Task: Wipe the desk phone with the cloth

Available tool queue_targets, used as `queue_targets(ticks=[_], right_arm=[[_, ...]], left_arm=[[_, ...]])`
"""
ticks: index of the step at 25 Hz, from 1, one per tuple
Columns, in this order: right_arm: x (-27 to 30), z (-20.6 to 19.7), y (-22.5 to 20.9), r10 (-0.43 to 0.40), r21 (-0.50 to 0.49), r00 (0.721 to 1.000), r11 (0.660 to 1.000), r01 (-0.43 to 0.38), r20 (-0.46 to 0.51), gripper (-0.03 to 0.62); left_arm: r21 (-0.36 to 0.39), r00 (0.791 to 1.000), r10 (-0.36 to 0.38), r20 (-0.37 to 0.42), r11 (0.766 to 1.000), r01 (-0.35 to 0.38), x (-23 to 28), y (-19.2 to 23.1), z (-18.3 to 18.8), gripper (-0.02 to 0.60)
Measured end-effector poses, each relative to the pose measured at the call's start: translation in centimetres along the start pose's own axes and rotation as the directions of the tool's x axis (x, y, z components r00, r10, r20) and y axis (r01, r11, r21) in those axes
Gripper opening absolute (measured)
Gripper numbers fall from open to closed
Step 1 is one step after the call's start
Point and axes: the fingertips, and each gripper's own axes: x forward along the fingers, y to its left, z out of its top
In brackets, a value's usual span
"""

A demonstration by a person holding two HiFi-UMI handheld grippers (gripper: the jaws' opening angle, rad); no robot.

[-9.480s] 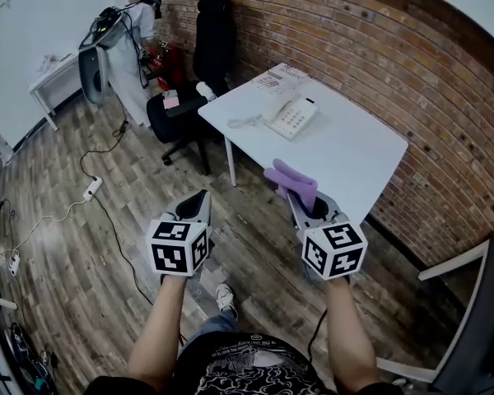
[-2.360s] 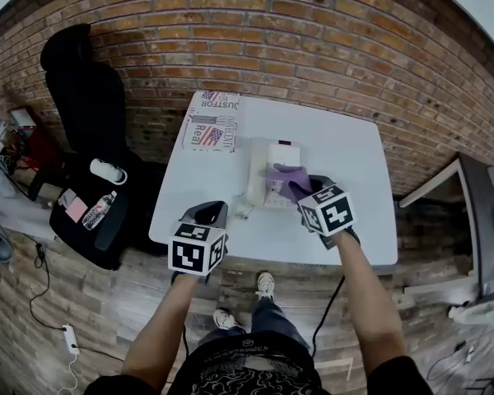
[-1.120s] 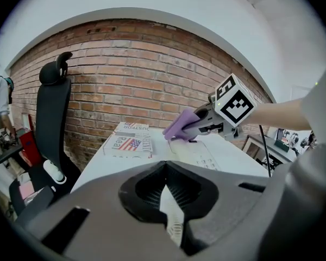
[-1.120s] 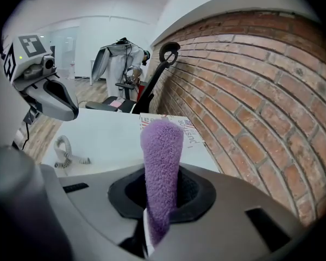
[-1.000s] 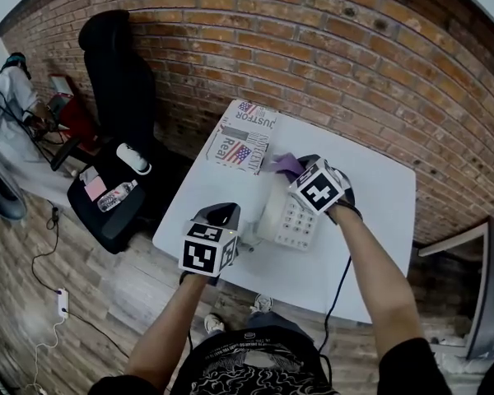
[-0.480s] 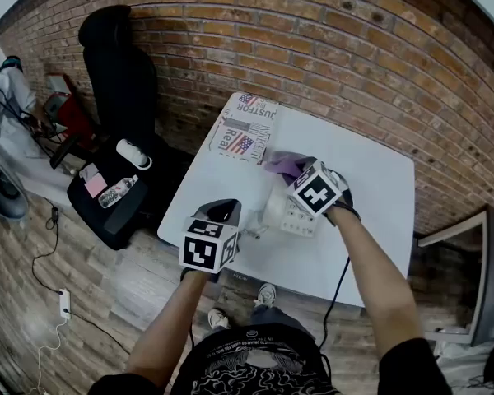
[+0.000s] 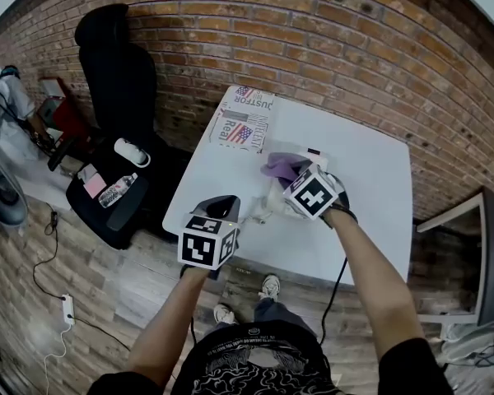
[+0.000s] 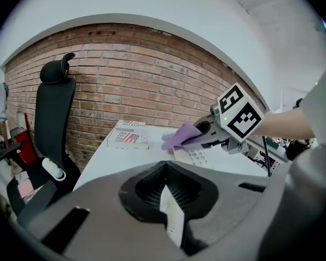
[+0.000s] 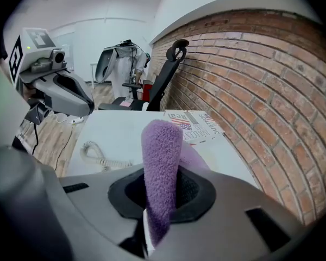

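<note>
- Left gripper (image 7: pixel 217 207): jaws closed on nothing, idle over the table's (image 7: pixel 370 229) near left corner.
- Right gripper (image 7: pixel 300 178): jaws clamped on a fuzzy purple cloth (image 7: pixel 278 168), which sits over the smooth white plastic phone (image 7: pixel 274 197) mid-table.
- Step: wiping appears to be in hand. Next, you drag the cloth firmly across the keypad.
- Printed cardboard box (image 7: pixel 249 118): flat, at the far left corner.

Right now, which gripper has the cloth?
The right gripper: the purple cloth is clamped in it over the phone. The left gripper holds nothing.
</note>
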Motion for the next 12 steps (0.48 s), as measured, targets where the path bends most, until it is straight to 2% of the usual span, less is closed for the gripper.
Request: queue_targets(ticks=[12], right_arm=[[-0.7,-1.9,5.1,0.013,0.081,0.999,0.997,-0.010,-0.037,0.044]], left_arm=[[0.027,0.999,-0.042,-0.005,0.999,0.042,-2.8,-0.2,-1.7,0.006]])
